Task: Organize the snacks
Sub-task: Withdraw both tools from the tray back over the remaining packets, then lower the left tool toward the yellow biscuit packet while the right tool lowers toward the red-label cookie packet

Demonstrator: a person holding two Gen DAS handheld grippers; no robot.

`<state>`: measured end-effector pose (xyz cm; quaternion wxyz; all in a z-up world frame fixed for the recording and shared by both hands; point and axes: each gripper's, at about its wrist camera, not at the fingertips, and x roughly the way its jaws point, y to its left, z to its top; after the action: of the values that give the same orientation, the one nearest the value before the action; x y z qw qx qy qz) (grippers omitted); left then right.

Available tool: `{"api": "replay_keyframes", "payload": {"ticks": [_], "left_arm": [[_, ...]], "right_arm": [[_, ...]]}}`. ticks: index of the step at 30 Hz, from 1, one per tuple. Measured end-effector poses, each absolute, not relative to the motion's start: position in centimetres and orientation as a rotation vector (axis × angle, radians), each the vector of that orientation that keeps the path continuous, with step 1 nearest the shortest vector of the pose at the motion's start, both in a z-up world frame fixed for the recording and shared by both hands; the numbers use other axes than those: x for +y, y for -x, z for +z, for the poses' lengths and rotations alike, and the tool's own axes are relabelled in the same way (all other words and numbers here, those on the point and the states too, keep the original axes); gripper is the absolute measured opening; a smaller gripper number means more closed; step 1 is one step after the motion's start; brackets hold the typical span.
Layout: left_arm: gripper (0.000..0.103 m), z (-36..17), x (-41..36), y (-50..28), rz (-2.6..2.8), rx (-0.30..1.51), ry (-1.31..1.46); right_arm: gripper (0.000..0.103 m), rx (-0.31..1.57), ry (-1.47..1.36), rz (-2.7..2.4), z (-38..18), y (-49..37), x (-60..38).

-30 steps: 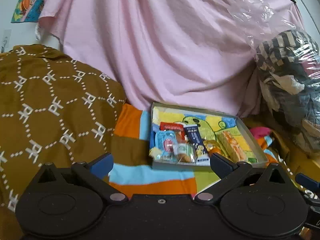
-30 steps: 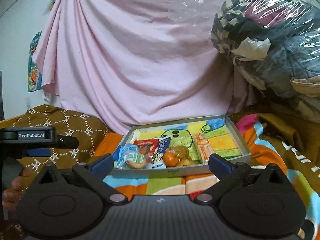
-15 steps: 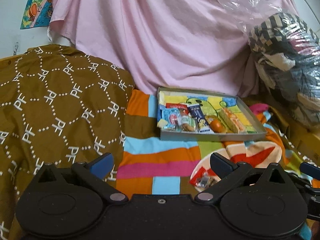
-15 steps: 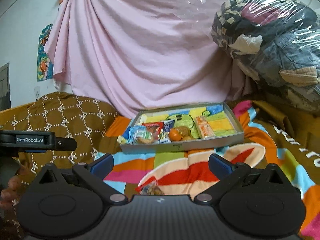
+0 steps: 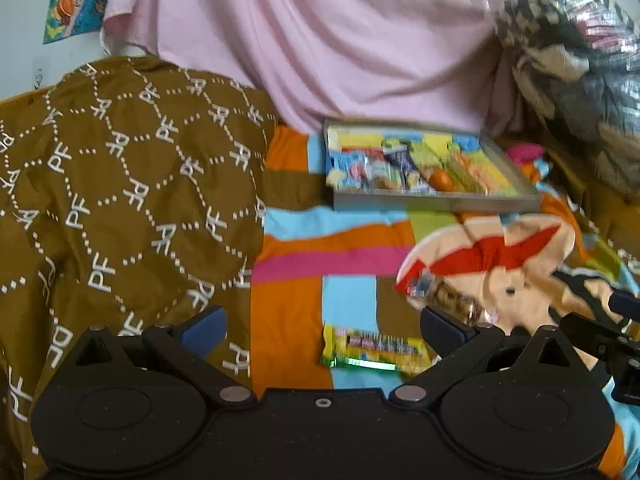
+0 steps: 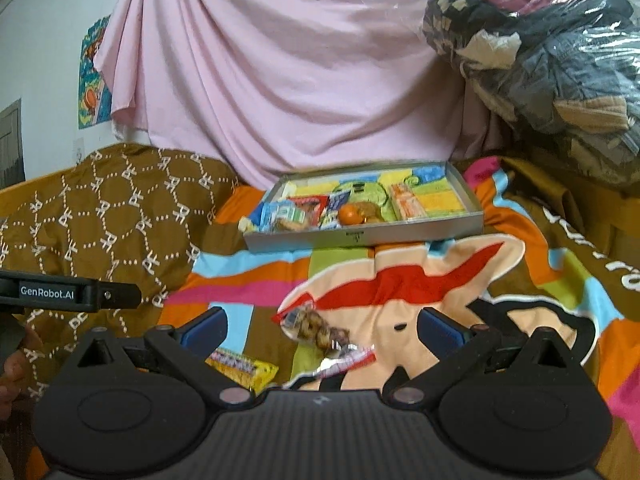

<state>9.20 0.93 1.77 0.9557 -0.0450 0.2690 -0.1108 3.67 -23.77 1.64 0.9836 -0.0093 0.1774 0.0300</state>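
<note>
- Both grippers, left gripper point(image 5: 322, 326) and right gripper point(image 6: 322, 326), have pulled back from the tray point(image 6: 366, 236) over the last second; each is spread wide and grips nothing.
- That retreat brings two loose snacks into view on the blanket point(image 6: 248, 292): a yellow bar point(image 5: 376, 350) at 6 o'clock of the tray, and a clear cookie packet point(image 6: 320, 334) between the right gripper's fingers.
- Several snacks already sit in the tray, at 12 o'clock and well apart.
- Judging by this, the next pick-up is starting; the cookie packet looks best lined up.
</note>
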Motion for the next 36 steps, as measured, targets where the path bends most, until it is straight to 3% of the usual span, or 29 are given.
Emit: {"api": "replay_keyframes", "payload": {"ticks": [12, 36], "left_arm": [[0.102, -1.1, -0.7, -9.6, -0.262, 0.696, -0.016], [0.102, -1.9, -2.0, -12.6, -0.339, 0.750, -0.014]], "right_arm": [[0.103, 0.516, 0.049, 0.020, -1.0, -4.4, -23.9], [0.103, 0.597, 0.069, -0.010, -2.0, -6.4, -24.1]]}}
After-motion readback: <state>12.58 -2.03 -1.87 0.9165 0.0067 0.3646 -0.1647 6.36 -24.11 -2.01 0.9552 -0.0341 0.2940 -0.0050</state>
